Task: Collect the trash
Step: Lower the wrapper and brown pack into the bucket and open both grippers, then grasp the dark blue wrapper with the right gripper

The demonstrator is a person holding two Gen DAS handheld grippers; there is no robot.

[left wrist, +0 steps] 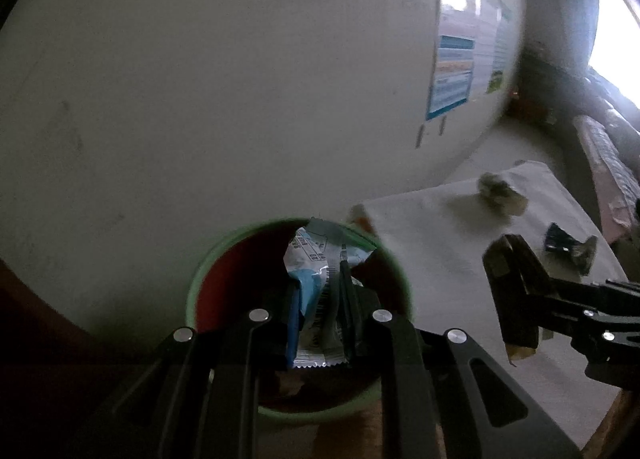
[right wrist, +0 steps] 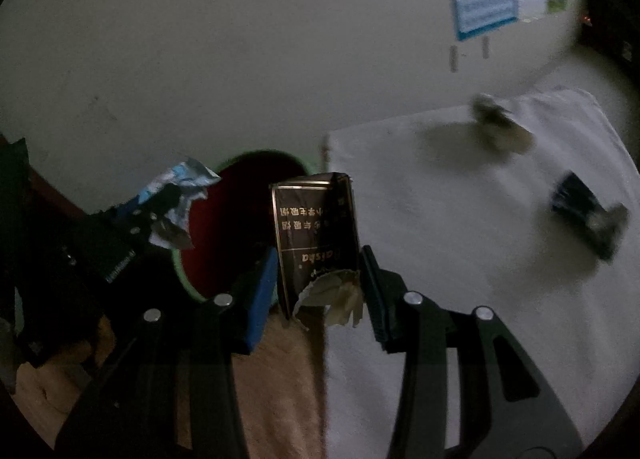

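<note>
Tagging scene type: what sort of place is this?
Likely a dim room in a home: a big white appliance with an energy label, a cloth-covered table strewn with scraps, and a green-rimmed bin.

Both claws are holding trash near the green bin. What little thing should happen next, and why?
Probably the left gripper should open and drop its blue-and-white wrapper. It hangs right over the mouth of the green bin, so it looks set to fall inside. The right gripper, shut on the dark box, is beside the bin, not over it, so it goes second.
</note>
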